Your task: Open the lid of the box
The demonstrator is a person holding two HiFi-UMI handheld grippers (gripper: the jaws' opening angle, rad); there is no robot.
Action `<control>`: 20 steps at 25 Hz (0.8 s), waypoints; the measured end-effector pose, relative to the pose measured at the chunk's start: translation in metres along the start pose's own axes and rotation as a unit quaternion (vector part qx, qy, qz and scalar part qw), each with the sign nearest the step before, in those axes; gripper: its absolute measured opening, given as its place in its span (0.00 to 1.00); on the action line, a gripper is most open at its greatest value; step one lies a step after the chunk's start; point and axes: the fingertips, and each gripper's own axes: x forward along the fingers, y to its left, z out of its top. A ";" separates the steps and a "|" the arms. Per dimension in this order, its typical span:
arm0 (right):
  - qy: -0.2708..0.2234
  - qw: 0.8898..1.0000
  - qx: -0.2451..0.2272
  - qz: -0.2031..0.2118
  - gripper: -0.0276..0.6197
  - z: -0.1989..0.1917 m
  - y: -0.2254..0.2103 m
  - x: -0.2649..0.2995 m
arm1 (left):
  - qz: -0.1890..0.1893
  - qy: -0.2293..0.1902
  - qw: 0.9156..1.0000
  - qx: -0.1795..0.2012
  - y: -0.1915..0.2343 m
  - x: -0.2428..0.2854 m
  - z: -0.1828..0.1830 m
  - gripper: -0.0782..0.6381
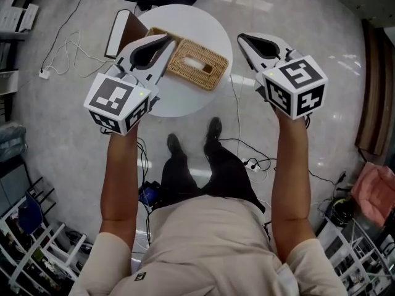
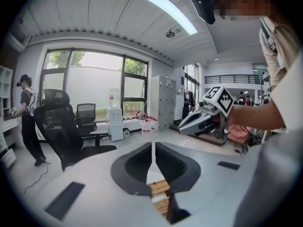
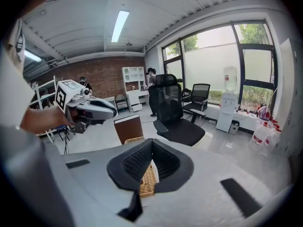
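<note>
Outstretched arms (image 1: 120,177) held left gripper (image 1: 168,40) and right gripper (image 1: 242,37), both clenched empty, flanking the box (image 1: 199,65) below, likely poised to open it.

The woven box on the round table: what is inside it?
Through the slot in the lid of the woven box, only something white shows. The closed lid covers the rest of the inside.

Rough woven wicker box (image 1: 199,66), smooth matt white table (image 1: 185,100), glossy pale polished floor (image 1: 345,91) catching bright reflections
</note>
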 end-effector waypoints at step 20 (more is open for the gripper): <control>0.034 0.998 0.045 0.039 0.04 -0.093 -0.008 0.064 | 0.001 0.033 0.999 -0.023 0.004 0.033 -0.078 0.14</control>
